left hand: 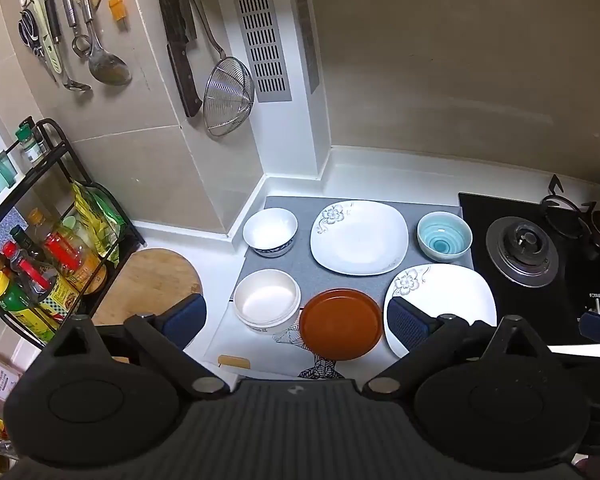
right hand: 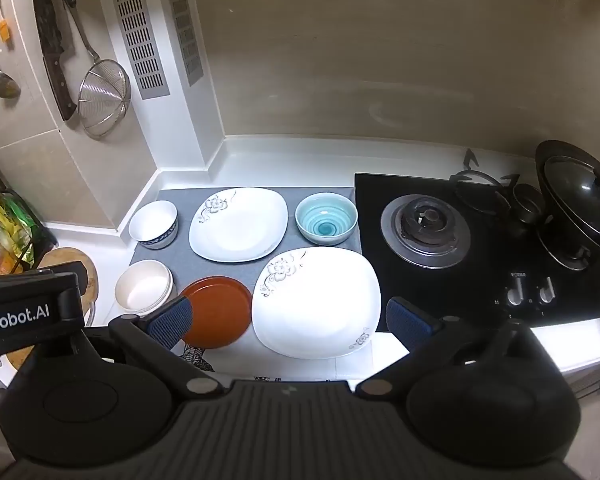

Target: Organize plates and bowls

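Note:
On a grey mat point(left hand: 312, 280) lie two white square flower plates, the far one point(left hand: 359, 237) and the near one point(left hand: 456, 296), a round brown plate point(left hand: 341, 323), a white bowl with a blue base point(left hand: 270, 231), a cream bowl point(left hand: 266, 300) and a teal bowl point(left hand: 444, 236). In the right wrist view they show as far plate point(right hand: 239, 224), near plate point(right hand: 317, 302), brown plate point(right hand: 217, 311), white bowl point(right hand: 154, 224), cream bowl point(right hand: 143, 287), teal bowl point(right hand: 326, 218). My left gripper point(left hand: 298, 322) is open and empty above the brown plate. My right gripper point(right hand: 289, 322) is open and empty above the near plate.
A black gas hob point(right hand: 476, 236) with a lidded pot point(right hand: 580, 196) is on the right. A spice rack point(left hand: 40, 248) and a wooden board point(left hand: 152, 280) stand left. Knives and a strainer point(left hand: 228, 96) hang on the wall.

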{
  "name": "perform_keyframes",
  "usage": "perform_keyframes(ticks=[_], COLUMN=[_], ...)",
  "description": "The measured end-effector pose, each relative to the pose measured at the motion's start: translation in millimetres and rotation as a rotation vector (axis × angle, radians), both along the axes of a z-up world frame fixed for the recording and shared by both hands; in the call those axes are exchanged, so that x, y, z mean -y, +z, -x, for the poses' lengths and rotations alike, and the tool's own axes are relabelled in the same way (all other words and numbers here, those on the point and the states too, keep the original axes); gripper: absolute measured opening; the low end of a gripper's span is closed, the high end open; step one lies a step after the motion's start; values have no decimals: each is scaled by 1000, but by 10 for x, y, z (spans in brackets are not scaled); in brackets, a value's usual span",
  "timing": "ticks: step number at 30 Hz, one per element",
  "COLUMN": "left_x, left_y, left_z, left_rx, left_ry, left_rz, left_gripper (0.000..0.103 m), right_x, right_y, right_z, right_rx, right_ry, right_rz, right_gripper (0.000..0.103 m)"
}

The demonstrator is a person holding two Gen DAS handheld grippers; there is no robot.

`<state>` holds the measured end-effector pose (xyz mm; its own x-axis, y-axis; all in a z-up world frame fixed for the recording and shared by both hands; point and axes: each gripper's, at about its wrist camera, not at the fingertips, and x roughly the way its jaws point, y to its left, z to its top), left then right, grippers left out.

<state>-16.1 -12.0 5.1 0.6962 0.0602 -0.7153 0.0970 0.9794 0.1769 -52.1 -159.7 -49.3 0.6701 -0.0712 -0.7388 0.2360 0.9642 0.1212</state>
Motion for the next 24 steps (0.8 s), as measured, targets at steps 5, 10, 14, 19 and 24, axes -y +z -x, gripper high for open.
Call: perform_keyframes(ticks=[5,10,14,19,24], left_x=[-32,-64,-66,-69,-54], left_y=[-9,-28,-45,-62,-84], left_z=[-20,-37,-56,-69,-97], left_rx=[-6,-11,-14,-5,-13], left_ry=[9,11,14,22,21], left_rz=[-4,-6,-13,-29,-21], left_gripper=[99,99,99,99,99], right_x=[-67,-32,-88,-107,-116], right_y=[-7,-11,-51,-73,-78], right_z=[-47,-40,-53,-98,-121], right_rx=[-4,-13,-16,-23,-26], right_ry=[1,10,9,13,11], right_rz=[-6,-16,-10,-4,5], right_gripper=[103,103,103,103,103])
